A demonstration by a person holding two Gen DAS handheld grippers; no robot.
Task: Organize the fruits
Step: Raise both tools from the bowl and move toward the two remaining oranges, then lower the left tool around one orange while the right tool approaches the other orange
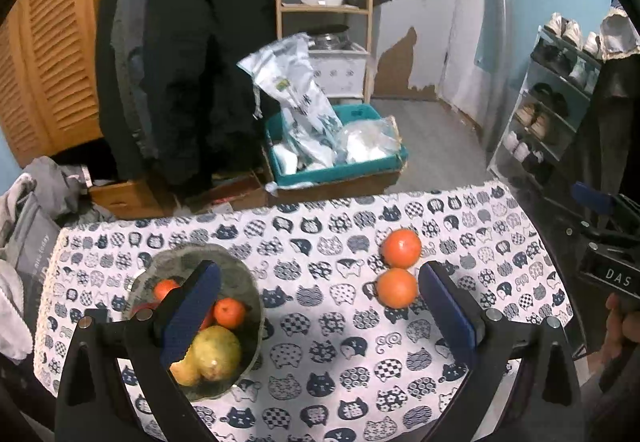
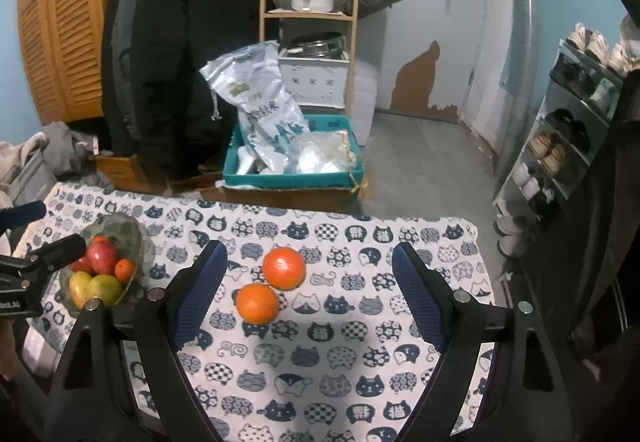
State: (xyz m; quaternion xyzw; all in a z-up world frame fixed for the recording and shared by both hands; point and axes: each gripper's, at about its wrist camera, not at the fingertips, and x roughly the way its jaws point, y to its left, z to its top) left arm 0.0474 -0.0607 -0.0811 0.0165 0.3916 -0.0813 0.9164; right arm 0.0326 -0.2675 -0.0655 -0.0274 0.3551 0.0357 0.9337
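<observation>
Most fruit sits in the translucent glass bowl [image 2: 105, 274] at nine o'clock on the cat-print counter [image 2: 320, 362]. Two round oranges [image 2: 270, 284] remain outside, touching, at centre. The left gripper [image 1: 320, 306] and right gripper [image 2: 310, 294] hover, fingers spread wide, empty.

Table w/ cloth [image 2: 360, 362] in front; bowl [image 2: 132, 238] on its left part, two oranges on the cloth well right of it. Near orange [image 2: 257, 303] sits just before & left of far orange [image 2: 284, 268], touching or nearly. In bowl: pears [image 2: 96, 288] at front, apple [image 2: 102, 256] & small orange behind. Beyond table, on floor: bin [image 2: 294, 177] w/ bags in it; shelf unit [image 2: 308, 13] behind bin, coat [image 2: 168, 53] to its left, shoe rack [image 2: 560, 145] far right.
</observation>
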